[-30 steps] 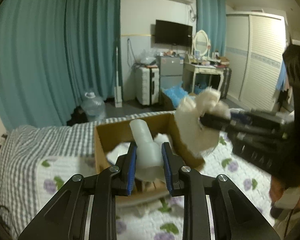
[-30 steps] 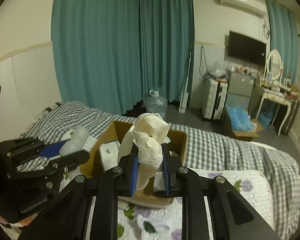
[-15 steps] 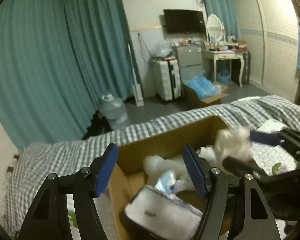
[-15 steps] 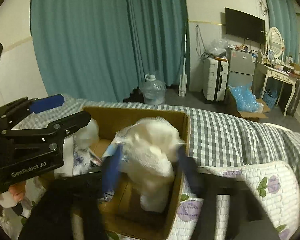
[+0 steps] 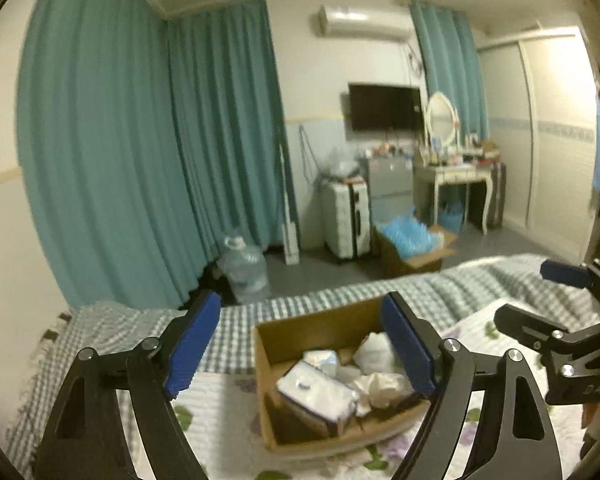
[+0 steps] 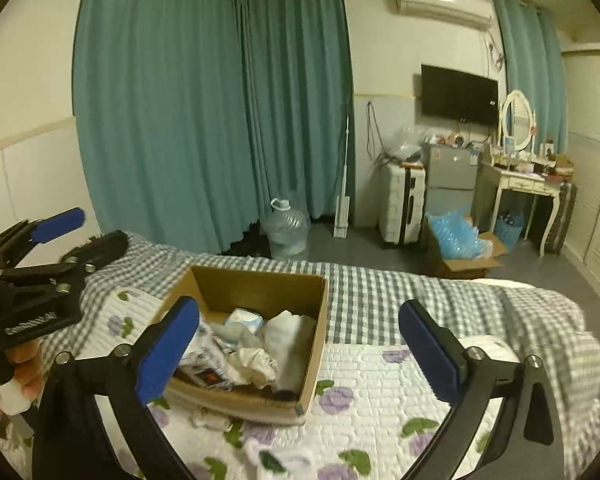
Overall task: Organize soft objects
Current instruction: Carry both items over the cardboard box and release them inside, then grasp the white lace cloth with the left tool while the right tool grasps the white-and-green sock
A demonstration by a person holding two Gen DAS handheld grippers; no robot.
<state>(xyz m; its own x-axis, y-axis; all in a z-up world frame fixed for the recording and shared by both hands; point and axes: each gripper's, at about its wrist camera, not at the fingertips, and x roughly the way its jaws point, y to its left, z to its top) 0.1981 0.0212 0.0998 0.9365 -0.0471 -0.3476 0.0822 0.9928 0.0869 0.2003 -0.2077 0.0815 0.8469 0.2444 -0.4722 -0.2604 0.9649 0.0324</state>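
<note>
A brown cardboard box [image 5: 320, 326] [image 6: 256, 284] sits on the bed. Inside lie several soft white things: a wrapped tissue pack [image 5: 316, 394] [image 6: 204, 356], a crumpled cream cloth [image 5: 382, 386] [image 6: 254, 362], a white cloth [image 6: 288, 330] and a small white-blue packet [image 6: 244, 318]. My left gripper [image 5: 300, 348] is open and empty, held above and before the box; it shows at the left of the right wrist view [image 6: 56, 240]. My right gripper [image 6: 300, 348] is open and empty over the box's near side; it shows at the right of the left wrist view [image 5: 540, 296].
The bed has a floral white quilt [image 6: 380, 384] and a grey checked blanket [image 6: 420, 292]. Small white cloth bits [image 6: 212, 420] lie on the quilt before the box. Beyond the bed stand a water jug [image 6: 286, 232], suitcase [image 6: 402, 204], dressing table [image 6: 528, 188] and teal curtains [image 6: 204, 100].
Both grippers opened and let their soft white items drop into the box, then pulled back and up away from it.
</note>
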